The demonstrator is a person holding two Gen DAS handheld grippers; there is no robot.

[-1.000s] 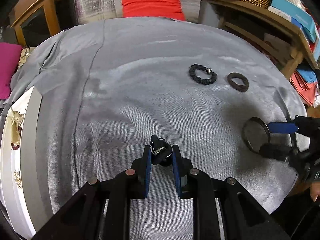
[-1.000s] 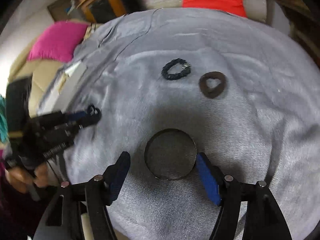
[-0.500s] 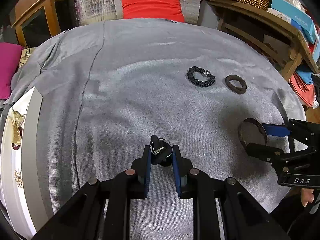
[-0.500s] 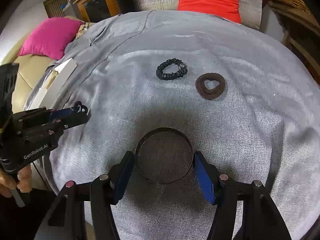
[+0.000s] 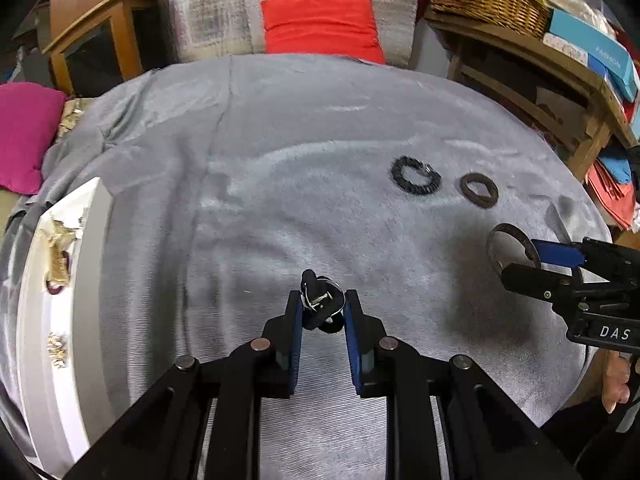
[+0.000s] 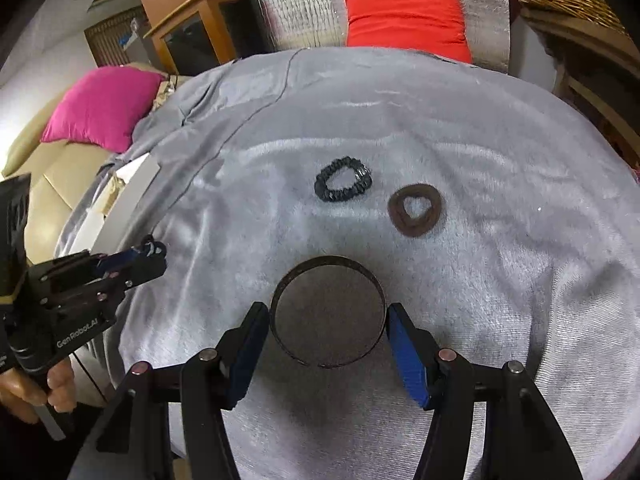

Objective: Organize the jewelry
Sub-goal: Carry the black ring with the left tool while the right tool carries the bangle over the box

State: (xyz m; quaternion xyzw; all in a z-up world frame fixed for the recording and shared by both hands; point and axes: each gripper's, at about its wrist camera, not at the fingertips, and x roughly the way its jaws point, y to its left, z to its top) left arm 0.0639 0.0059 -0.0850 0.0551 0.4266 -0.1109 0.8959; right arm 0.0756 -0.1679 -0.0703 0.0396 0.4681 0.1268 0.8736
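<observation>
My left claw (image 5: 322, 310) is clenched on a small dark trinket with a silver ring (image 5: 321, 305), held just above the grey cloth (image 5: 280, 200) that covers the table. My right claw (image 6: 328, 322) has just been closing around a thin dark bangle (image 6: 327, 316); its pads now sit at the band's two sides, and I take it as gripped, though the contact is light.

I judge the step in hand to be pickup: each claw has one piece, and neither is stowed yet. Next I should lift both clear and carry them to the white tray (image 5: 48, 320) at the table's left edge, where some gold pieces already lie. The bangle is thin and open at one point, so squeezing harder could flex it or let it spring out.

Farther off lie a black beaded bracelet (image 6: 343, 185) and, just beside it, a brown ring-shaped piece (image 6: 416, 210), both untouched. Nothing blocks the way to the tray except my own left claw crossing the right one's path.
</observation>
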